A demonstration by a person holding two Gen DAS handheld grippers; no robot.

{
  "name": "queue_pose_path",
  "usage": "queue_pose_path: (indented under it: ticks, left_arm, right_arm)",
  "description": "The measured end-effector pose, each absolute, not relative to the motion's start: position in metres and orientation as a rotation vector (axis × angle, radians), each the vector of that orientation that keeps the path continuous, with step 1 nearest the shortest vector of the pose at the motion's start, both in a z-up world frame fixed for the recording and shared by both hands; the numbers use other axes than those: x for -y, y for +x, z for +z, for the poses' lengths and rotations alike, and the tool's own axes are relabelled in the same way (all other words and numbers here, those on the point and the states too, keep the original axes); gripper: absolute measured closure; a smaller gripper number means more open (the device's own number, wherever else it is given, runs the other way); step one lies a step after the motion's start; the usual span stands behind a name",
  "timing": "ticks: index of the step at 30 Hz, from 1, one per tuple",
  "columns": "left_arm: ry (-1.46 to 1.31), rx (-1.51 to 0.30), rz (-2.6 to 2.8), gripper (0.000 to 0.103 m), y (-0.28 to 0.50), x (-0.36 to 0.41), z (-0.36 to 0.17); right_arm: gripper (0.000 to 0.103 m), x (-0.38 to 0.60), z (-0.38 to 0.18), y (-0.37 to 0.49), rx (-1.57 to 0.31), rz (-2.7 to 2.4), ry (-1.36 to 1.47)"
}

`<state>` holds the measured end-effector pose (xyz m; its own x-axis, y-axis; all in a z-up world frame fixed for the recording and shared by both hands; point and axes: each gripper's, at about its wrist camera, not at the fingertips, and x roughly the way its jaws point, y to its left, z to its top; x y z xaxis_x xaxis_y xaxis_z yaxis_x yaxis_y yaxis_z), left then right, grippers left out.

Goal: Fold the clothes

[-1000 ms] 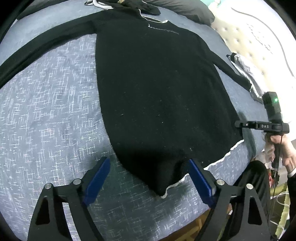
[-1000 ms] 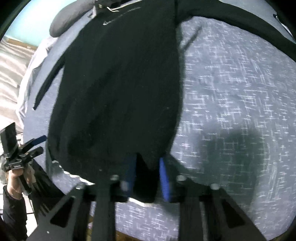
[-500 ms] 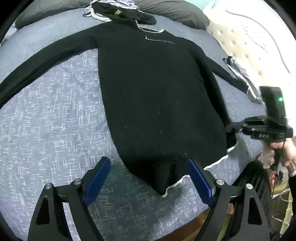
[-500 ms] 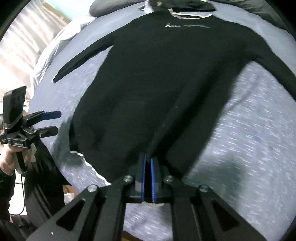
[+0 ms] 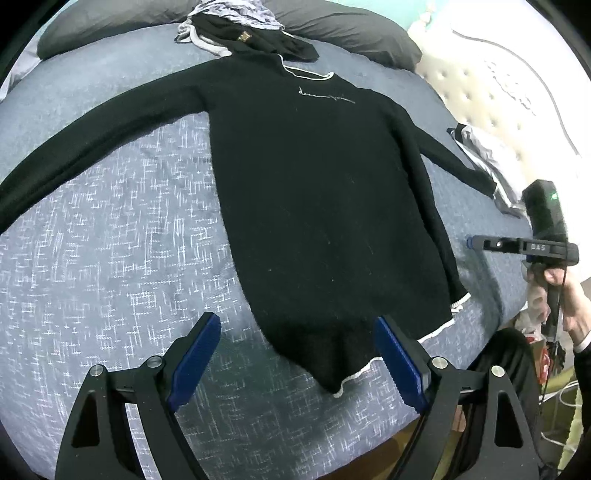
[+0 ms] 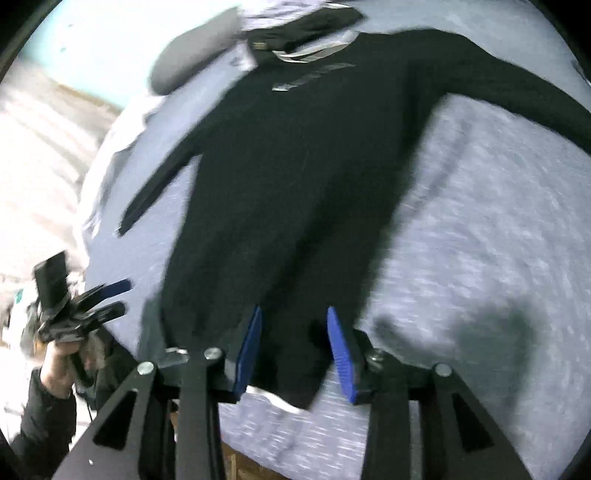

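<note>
While the black sweater (image 5: 317,206) lies spread flat on the bed (image 5: 110,258), sleeves out to both sides and collar toward the pillows (image 5: 343,29), no fold has yet been made. The left gripper (image 5: 299,362) is held over the hem corner with its jaws wide apart, nothing clamped, probably ready for a grasp. The right gripper (image 6: 293,350) has just been opening; hem cloth sits between its pads (image 6: 341,354), which no longer press it.
</note>
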<state>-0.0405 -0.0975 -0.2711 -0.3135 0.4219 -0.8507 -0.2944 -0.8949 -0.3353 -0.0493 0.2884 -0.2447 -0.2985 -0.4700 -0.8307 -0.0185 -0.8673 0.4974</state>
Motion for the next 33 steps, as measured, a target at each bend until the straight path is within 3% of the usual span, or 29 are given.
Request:
queue_pose_path:
  ticks: [4, 11, 13, 16, 33]
  left_arm:
    - [-1.494, 0.172, 2.236, 0.015, -0.042, 0.098, -0.268]
    - [-1.48, 0.18, 2.252, 0.015, -0.042, 0.101, -0.26]
    - [-1.475, 0.184, 2.258, 0.015, -0.042, 0.104, -0.257]
    - [-1.471, 0.182, 2.263, 0.015, -0.042, 0.108, -0.255]
    - [-1.52, 0.173, 2.219, 0.014, -0.047, 0.091, -0.275]
  right_arm:
    - [0.065, -0.288, -0.263, -0.044, 0.68, -2.153, 1.731]
    - [0.066, -0.261, -0.287, -0.042, 0.613, -2.127, 1.827]
    - [0.085, -0.261, -0.288, -0.04, 0.6, -2.135, 1.832]
    - [0.095, -0.264, -0.28, -0.037, 0.554, -2.158, 1.805]
    - [0.1, -0.325, -0.254, -0.011, 0.562, -2.237, 1.831]
